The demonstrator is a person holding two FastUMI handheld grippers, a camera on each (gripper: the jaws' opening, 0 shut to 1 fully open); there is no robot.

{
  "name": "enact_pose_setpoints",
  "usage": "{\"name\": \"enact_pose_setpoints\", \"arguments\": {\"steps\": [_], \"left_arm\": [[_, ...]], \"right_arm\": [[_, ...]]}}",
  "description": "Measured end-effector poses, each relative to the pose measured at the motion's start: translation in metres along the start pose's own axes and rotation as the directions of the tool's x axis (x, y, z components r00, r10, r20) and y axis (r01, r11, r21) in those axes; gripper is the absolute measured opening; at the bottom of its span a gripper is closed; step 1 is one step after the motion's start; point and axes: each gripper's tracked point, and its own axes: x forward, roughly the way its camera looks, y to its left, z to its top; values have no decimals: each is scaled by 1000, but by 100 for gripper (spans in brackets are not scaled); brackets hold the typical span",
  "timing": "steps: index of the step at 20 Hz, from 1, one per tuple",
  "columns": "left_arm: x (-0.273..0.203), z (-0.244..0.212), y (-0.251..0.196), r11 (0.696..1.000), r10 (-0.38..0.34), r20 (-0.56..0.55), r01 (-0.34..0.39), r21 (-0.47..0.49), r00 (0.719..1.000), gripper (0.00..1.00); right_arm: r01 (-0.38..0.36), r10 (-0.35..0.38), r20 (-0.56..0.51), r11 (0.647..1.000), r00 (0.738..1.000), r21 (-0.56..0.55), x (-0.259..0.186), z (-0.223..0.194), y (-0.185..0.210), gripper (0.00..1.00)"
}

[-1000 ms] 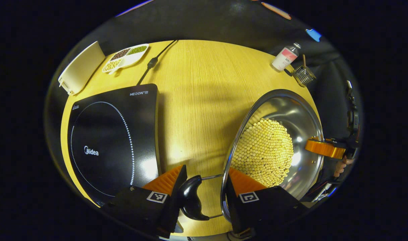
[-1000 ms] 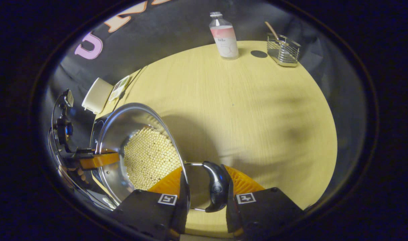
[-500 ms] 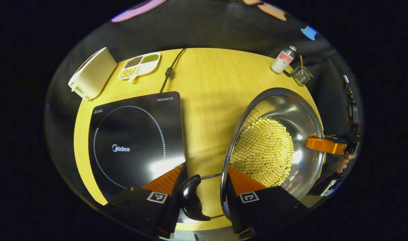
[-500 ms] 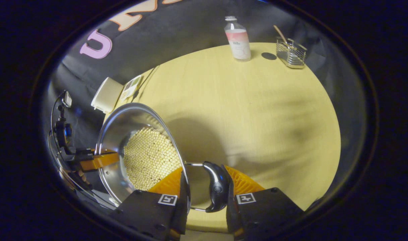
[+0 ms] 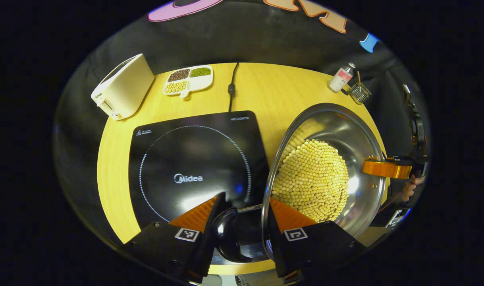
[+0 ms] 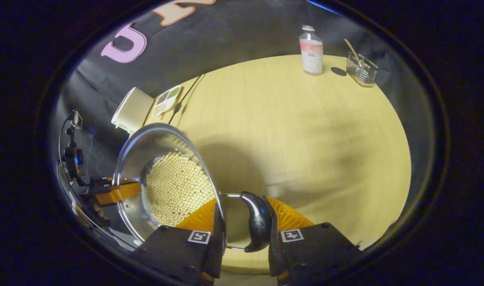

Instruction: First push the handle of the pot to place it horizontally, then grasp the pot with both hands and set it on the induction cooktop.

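A steel pot [image 5: 357,135] holding yellow beans [image 5: 309,178] hangs above the table, carried by both side handles. My left gripper [image 5: 242,222] is shut across the black left handle [image 5: 225,234] and the rim, over the near right corner of the black induction cooktop [image 5: 190,159]. The right gripper [image 5: 386,169], with a hand behind it, grips the far rim. In the right gripper view, my right gripper [image 6: 243,222] is shut on the other black handle [image 6: 257,222] of the pot [image 6: 142,147]. Beyond the pot there, the left gripper [image 6: 114,192] holds the opposite side.
A white appliance [image 5: 122,87] and a divided dish of beans [image 5: 188,79] stand at the back left, with the cooktop's cord [image 5: 231,89] beside them. A bottle [image 6: 311,51] and a wire basket [image 6: 363,71] stand at the back right of the wooden table [image 6: 305,131].
Both grippers have carried the pot left toward the cooktop. The left handle, over bare wood a second ago, now hangs over the cooktop's near right corner. Both grips are unchanged.
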Motion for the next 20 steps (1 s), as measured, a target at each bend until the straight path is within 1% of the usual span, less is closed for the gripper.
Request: {"name": "enact_pose_setpoints", "arguments": {"steps": [5, 10, 11, 12, 15, 17, 20], "left_arm": [[3, 2, 67, 998, -47, 11, 46, 47, 999, 63], [7, 9, 114, 995, -80, 28, 78, 69, 996, 63], [8, 13, 122, 994, -84, 50, 80, 81, 995, 63], [9, 16, 130, 992, -87, 53, 82, 92, 995, 63], [11, 25, 143, 988, -106, 77, 97, 118, 991, 62], [12, 31, 152, 986, -116, 99, 103, 132, 988, 63], [12, 36, 166, 984, -110, 124, 90, 156, 986, 63]], "right_arm": [[38, -38, 9, 999, 999, 31, 18, -14, 61, 43], [101, -101, 16, 995, 995, 9, 29, -14, 105, 43], [106, -106, 17, 994, 994, 14, 32, -11, 111, 43], [113, -114, 16, 993, 993, 18, 34, -12, 117, 49], [136, -137, 16, 990, 990, 30, 38, -11, 131, 49], [143, -144, 18, 989, 989, 42, 40, -8, 139, 49], [146, -147, 24, 988, 989, 44, 44, -5, 153, 49]]}}
